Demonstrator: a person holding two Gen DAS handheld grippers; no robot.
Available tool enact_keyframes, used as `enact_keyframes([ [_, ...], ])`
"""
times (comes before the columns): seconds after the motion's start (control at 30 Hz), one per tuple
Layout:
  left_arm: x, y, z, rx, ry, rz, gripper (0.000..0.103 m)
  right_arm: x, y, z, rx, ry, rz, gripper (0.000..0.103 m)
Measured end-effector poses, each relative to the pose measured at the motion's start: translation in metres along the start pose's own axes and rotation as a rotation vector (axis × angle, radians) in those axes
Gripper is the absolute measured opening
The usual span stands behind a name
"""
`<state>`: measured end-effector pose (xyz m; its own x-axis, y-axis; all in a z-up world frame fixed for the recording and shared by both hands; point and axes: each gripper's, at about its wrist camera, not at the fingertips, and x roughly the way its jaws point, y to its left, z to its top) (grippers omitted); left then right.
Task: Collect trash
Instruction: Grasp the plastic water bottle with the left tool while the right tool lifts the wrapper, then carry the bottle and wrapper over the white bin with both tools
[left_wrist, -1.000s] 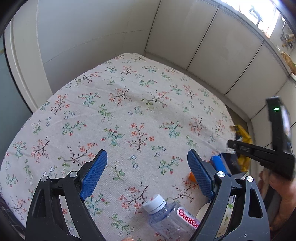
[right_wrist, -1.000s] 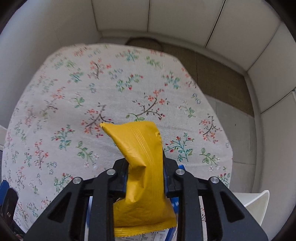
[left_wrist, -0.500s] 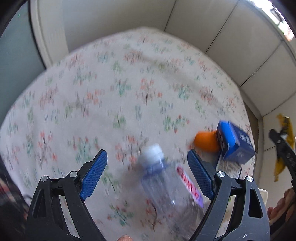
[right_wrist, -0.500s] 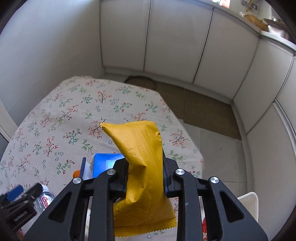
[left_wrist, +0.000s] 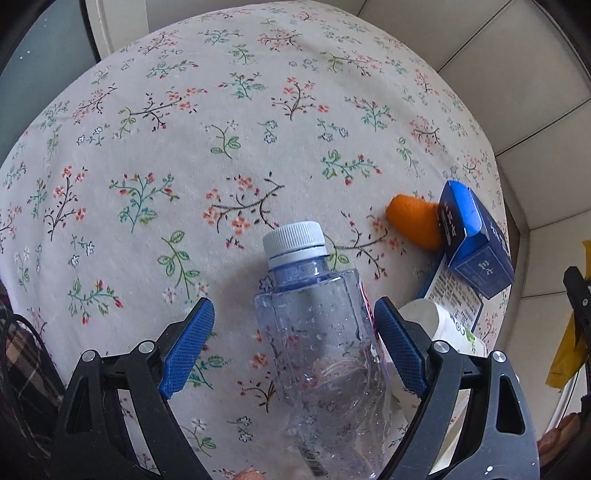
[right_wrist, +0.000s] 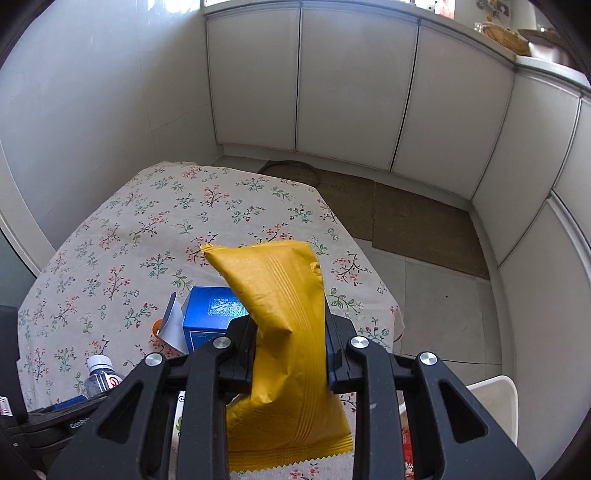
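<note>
A clear plastic bottle (left_wrist: 321, 332) with a white cap lies on the flowered tablecloth (left_wrist: 184, 129). My left gripper (left_wrist: 293, 341) points down over it, open, one blue pad on each side of the bottle and neither pressing it. The bottle (right_wrist: 99, 373) also shows at the lower left of the right wrist view. My right gripper (right_wrist: 290, 343) is shut on a yellow snack wrapper (right_wrist: 280, 317), held above the table's right edge. The same wrapper (left_wrist: 567, 350) hangs at the right edge of the left wrist view.
A blue carton (left_wrist: 476, 240) lies right of the bottle, with an orange piece (left_wrist: 413, 221) beside it and a white paper cup (left_wrist: 443, 328) just behind my left gripper's right finger. A white bin (right_wrist: 495, 402) stands off the table's right edge. Cabinets and a floor mat (right_wrist: 417, 225) lie beyond.
My left gripper tipped down and closed in over the bottle, which now sits between its pads. My right gripper rose and drew back with the wrapper, so more of the room shows.
</note>
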<state>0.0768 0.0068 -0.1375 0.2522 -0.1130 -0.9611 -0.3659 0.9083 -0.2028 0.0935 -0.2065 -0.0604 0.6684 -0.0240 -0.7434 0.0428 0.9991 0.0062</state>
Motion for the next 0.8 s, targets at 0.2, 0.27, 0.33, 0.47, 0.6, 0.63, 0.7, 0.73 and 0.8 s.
enact_keyframes([
  [0.2, 0.007, -0.001, -0.006, -0.003, 0.071, -0.027, 0.075, 0.000, 0.004, -0.001, -0.012, 0.003, 0.019, 0.026],
  [0.27, 0.009, -0.001, -0.009, -0.003, 0.095, -0.036, 0.070, -0.001, 0.005, -0.002, -0.013, 0.002, 0.025, 0.026],
  [0.33, 0.008, -0.004, -0.011, 0.023, 0.091, -0.043, 0.061, -0.001, 0.005, -0.002, -0.016, 0.003, 0.030, 0.026],
  [0.47, 0.007, -0.008, -0.011, 0.055, 0.086, -0.070, 0.060, 0.000, 0.007, -0.003, -0.019, 0.008, 0.036, 0.026],
  [0.6, -0.002, -0.012, -0.007, 0.094, 0.032, -0.068, 0.060, -0.003, 0.007, -0.004, -0.013, 0.001, 0.039, 0.026],
  [0.63, -0.004, -0.014, -0.004, 0.105, 0.012, -0.065, 0.060, -0.003, 0.007, -0.003, -0.010, -0.003, 0.040, 0.026],
  [0.7, -0.017, -0.017, 0.001, 0.141, -0.059, -0.052, 0.060, -0.004, 0.007, -0.002, -0.003, -0.010, 0.045, 0.026],
  [0.73, -0.023, -0.019, 0.004, 0.161, -0.097, -0.044, 0.060, -0.005, 0.007, -0.001, 0.000, -0.014, 0.049, 0.026],
  [0.8, -0.038, -0.021, 0.010, 0.201, -0.182, -0.028, 0.060, -0.007, 0.008, 0.000, 0.004, -0.024, 0.055, 0.026],
])
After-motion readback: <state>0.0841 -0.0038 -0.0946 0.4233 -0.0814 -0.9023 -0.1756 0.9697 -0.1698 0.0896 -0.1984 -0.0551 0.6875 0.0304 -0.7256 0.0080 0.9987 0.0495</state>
